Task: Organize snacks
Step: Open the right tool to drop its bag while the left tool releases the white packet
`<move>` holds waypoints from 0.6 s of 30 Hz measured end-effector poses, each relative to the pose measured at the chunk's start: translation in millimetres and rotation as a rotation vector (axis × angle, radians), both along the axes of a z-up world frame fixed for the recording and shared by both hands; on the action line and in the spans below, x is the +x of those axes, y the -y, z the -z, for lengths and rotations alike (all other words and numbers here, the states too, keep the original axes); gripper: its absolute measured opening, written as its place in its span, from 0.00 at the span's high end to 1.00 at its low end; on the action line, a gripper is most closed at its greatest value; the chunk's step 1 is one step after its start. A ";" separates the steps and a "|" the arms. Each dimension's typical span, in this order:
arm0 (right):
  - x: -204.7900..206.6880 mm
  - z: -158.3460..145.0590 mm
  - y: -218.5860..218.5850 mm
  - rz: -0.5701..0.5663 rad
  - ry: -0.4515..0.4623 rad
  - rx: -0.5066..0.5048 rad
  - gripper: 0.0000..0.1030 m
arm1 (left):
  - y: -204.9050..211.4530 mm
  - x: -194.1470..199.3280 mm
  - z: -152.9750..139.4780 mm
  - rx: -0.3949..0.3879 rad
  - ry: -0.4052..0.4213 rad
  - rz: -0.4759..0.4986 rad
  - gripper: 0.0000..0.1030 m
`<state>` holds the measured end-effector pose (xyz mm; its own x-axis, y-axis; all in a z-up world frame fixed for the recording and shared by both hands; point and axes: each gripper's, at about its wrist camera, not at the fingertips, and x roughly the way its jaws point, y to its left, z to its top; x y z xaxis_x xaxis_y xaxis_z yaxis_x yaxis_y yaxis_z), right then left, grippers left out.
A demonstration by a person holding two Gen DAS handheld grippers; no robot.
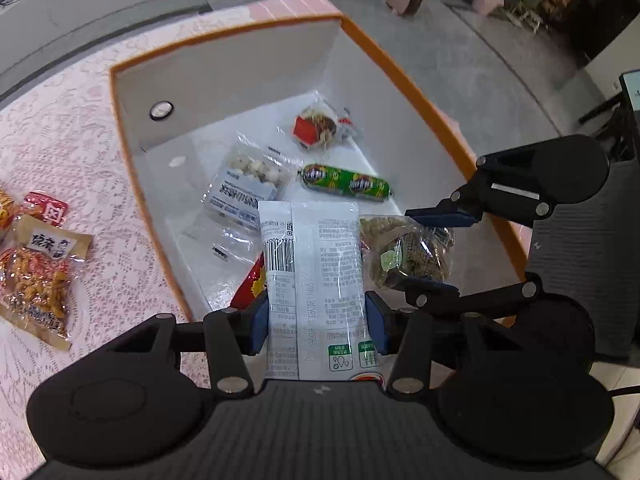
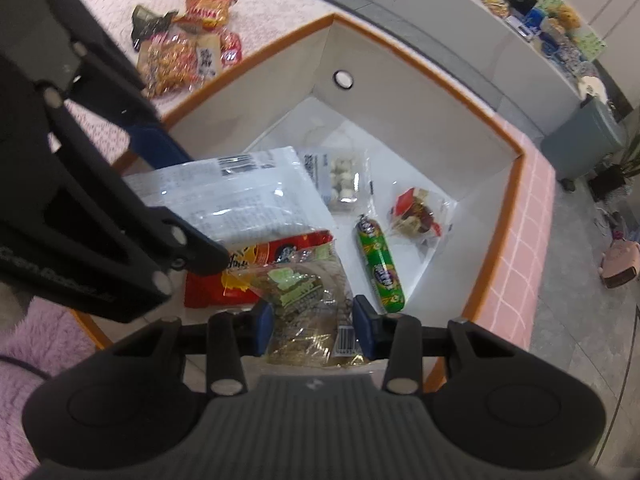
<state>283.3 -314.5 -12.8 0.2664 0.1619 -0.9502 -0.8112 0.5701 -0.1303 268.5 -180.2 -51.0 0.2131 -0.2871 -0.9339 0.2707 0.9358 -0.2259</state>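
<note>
My left gripper (image 1: 319, 320) is shut on a white snack packet (image 1: 316, 272) with a barcode, held over a white box with an orange rim (image 1: 400, 84). Beside it, my right gripper (image 2: 314, 328) is shut on a clear bag of green-brown snacks (image 2: 308, 304), also above the box. Each wrist view shows the other gripper: the right gripper (image 1: 436, 254) and the left gripper (image 2: 180, 200). Inside the box lie a green sausage (image 1: 346, 182), a clear pack of white balls (image 1: 252, 184), a red-brown packet (image 1: 320, 126) and a red packet (image 2: 256, 272) under the held ones.
The box stands on a table with a pink lace cloth (image 1: 80, 128). Several loose snack packets (image 1: 40, 272) lie on the cloth left of the box, the same pile (image 2: 184, 52) showing in the right wrist view. A dark grey woven bin (image 1: 580, 264) stands right of the table.
</note>
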 end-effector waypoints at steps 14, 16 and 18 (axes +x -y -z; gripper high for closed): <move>11.7 36.8 3.9 -0.017 -0.086 -0.068 0.61 | 29.2 6.7 10.8 0.194 0.038 0.134 0.44; 11.3 38.6 4.9 -0.018 -0.089 -0.073 0.60 | 31.3 5.6 12.3 0.216 0.051 0.143 0.43; 10.3 41.3 5.3 -0.017 -0.090 -0.079 0.60 | 32.3 5.7 12.6 0.224 0.056 0.145 0.42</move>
<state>293.6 -319.8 -54.1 0.1770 0.0891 -0.9802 -0.8314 0.5466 -0.1005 274.2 -212.5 -63.6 0.2379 -0.1062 -0.9655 0.4120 0.9112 0.0012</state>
